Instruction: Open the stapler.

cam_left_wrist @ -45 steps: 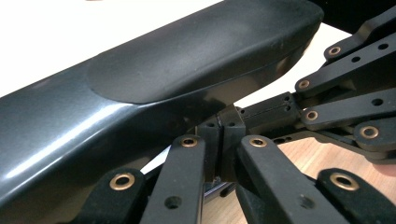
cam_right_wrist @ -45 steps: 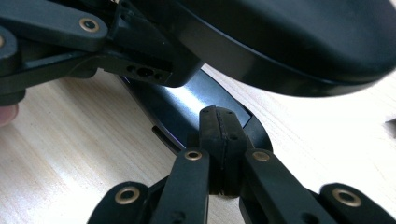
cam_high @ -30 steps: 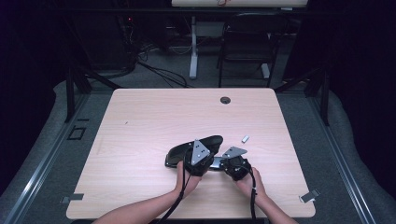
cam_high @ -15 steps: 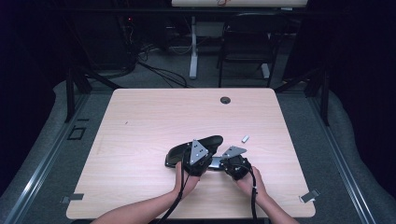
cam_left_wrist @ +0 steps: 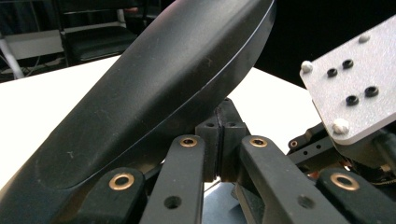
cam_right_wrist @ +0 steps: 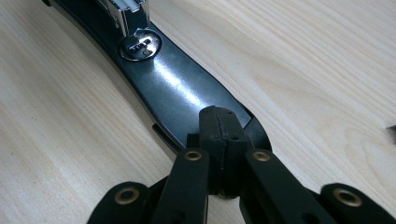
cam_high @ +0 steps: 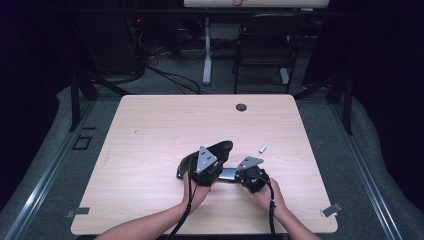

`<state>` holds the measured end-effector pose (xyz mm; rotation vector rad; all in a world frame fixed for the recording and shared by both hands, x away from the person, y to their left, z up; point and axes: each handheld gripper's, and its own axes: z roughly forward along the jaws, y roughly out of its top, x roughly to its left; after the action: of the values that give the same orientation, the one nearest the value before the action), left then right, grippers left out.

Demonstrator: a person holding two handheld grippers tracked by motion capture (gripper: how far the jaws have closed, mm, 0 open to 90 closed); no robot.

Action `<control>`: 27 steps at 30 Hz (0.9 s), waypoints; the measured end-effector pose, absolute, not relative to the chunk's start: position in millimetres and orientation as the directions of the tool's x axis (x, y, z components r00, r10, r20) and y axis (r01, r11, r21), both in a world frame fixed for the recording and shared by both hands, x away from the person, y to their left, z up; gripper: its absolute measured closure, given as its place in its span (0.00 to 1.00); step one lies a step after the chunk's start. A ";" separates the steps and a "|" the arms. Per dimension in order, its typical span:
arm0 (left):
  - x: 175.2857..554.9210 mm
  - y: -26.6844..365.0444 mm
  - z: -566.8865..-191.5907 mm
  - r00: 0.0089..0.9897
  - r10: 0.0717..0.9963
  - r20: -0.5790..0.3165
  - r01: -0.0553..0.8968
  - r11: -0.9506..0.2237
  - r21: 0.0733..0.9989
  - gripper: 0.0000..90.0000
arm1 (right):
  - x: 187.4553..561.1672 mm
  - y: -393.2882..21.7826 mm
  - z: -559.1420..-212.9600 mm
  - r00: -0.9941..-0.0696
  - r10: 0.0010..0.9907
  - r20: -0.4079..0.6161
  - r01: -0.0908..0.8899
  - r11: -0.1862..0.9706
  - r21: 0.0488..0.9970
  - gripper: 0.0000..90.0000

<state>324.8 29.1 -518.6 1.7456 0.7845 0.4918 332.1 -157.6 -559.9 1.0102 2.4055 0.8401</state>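
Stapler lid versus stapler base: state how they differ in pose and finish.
The stapler lid is swung up at a slant; the stapler base lies flat on the table. The lid looks matte and rounded; the base is glossy, flat, with a metal anvil. Both are black.

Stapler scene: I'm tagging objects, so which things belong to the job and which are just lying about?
In use:
black stapler with lifted top arm
left gripper, shut
right gripper, shut over stapler base

Lying about:
small silver block
round dark grommet
light wooden table
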 end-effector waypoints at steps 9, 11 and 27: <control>324.1 36.5 -512.8 0.690 0.720 -0.071 0.263 -0.158 0.952 0.99 | 332.3 -157.2 -559.5 -0.661 0.740 -0.126 0.503 0.561 0.658 1.00; 324.0 37.3 -511.9 0.687 0.722 -0.077 0.267 -0.152 0.952 0.99 | 332.4 -157.4 -559.5 -0.661 0.740 -0.125 0.503 0.560 0.658 1.00; 321.1 49.9 -500.0 0.690 0.717 -0.093 0.264 -0.130 0.956 0.98 | 332.1 -156.0 -559.2 -0.663 0.736 -0.138 0.499 0.571 0.652 1.00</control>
<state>321.1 49.9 -500.0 1.7038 0.7965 0.4705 332.1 -156.0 -559.2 0.9987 2.4110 0.8210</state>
